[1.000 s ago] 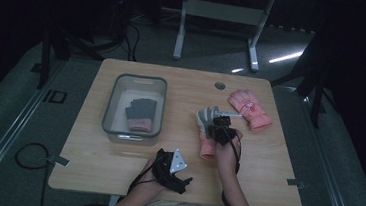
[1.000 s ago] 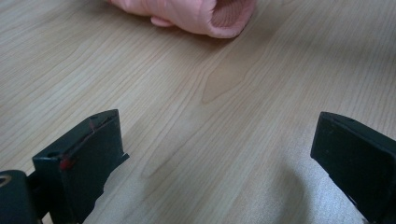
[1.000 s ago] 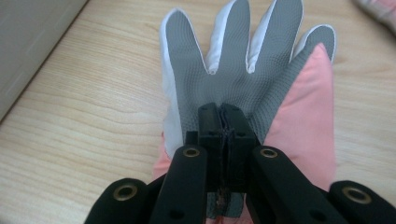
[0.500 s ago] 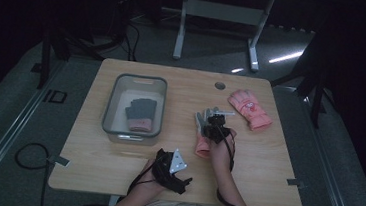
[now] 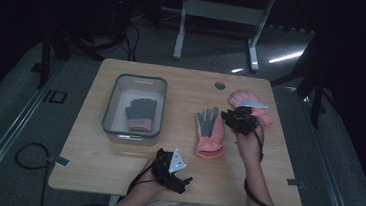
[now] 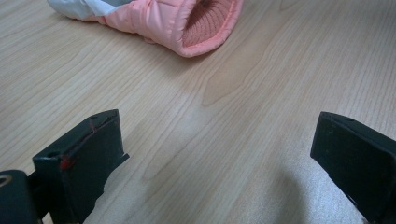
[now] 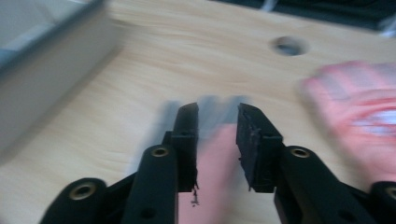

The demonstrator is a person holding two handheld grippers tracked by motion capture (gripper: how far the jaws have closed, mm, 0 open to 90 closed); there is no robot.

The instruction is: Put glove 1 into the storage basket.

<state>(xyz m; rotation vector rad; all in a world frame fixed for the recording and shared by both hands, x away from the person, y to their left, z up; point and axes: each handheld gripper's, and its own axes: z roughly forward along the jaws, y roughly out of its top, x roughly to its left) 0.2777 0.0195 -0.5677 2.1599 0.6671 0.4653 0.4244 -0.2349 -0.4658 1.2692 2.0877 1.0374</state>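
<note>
A glove (image 5: 208,133) with grey fingers and a pink cuff lies flat at the table's middle. In the right gripper view the same glove (image 7: 212,154) shows blurred through the gap between the jaws. My right gripper (image 5: 240,119) (image 7: 217,109) hovers just right of it, jaws a little apart with nothing pinched. A second pink glove (image 5: 249,100) (image 7: 359,107) lies behind that gripper at the right. My left gripper (image 5: 170,167) (image 6: 217,126) rests near the front edge, jaws wide open over bare wood, with the pink cuff (image 6: 187,23) ahead of it.
A grey bin (image 5: 136,77) (image 7: 46,60) stands at the left and holds another grey and pink glove (image 5: 141,113). A round hole (image 5: 219,85) (image 7: 289,45) sits near the far edge. A metal stand and cables are on the dark floor beyond.
My right gripper has moved off the middle glove to the right and slightly farther away. The glove now lies uncovered and flat. The left gripper has stayed put.
</note>
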